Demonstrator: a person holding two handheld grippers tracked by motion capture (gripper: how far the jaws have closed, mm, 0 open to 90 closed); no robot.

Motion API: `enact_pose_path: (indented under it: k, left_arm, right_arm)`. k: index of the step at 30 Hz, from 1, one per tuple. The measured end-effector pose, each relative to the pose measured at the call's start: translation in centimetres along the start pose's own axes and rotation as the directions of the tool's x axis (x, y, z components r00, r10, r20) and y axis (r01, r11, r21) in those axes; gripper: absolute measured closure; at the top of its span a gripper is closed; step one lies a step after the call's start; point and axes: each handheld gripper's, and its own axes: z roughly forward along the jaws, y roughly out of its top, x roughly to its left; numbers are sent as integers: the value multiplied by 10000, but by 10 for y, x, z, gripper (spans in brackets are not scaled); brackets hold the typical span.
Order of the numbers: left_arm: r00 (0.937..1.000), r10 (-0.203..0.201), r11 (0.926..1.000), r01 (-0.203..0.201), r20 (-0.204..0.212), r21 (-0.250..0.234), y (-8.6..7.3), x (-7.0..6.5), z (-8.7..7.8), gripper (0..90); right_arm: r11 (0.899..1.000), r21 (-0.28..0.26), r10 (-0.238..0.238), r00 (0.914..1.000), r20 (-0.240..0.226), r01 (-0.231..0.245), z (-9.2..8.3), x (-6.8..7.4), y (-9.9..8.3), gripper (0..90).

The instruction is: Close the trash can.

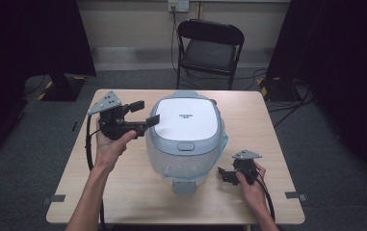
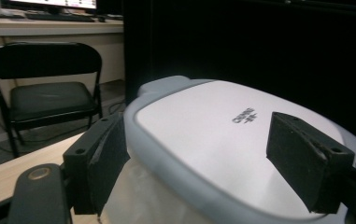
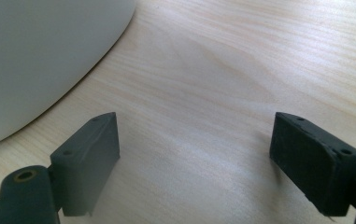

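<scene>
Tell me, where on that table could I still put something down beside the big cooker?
Bare wood lies along the table near edge, between the person's forearms, and at the far right corner beyond the right gripper. The far left corner behind the left gripper is free too. It is crowded mid-table, where the rice cooker sits with a gripper on either side.

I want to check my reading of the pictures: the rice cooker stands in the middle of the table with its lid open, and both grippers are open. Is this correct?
Not quite. The lid of the rice cooker is closed, lying flat on the body, as the high view shows. The rest holds: it stands mid-table, and the left gripper and right gripper are both open.
</scene>
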Motion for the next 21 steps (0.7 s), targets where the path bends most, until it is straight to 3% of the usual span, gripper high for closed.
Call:
enact_pose_path:
  k: [2,3,5,8,16,21]
  left_arm:
    - [9998,-182,9998,181,-48,-33,-2,6,-6,201]
    - [9988,-428,9990,424,-230,-165,-4,11,-10,203]
    - [9958,-416,9991,408,-820,-109,-8,17,-18,219]
    - [9909,-682,9977,679,-1159,-64,-15,26,-27,215]
    - [9802,-597,9953,730,-1887,643,-33,38,-45,198]
    - [9687,-571,9889,881,-2416,1193,-53,48,-54,190]
  right_arm:
    - [10000,-2,1,10000,0,-1,0,0,0,148]
    - [10000,-2,-4,10000,-1,4,0,0,0,148]
    - [10000,-1,-3,10000,-1,3,0,0,0,148]
    - [10000,-3,0,10000,0,0,0,0,0,148]
    - [10000,-1,-2,10000,0,2,0,0,0,148]
    - [10000,-3,-1,10000,1,1,0,0,0,148]
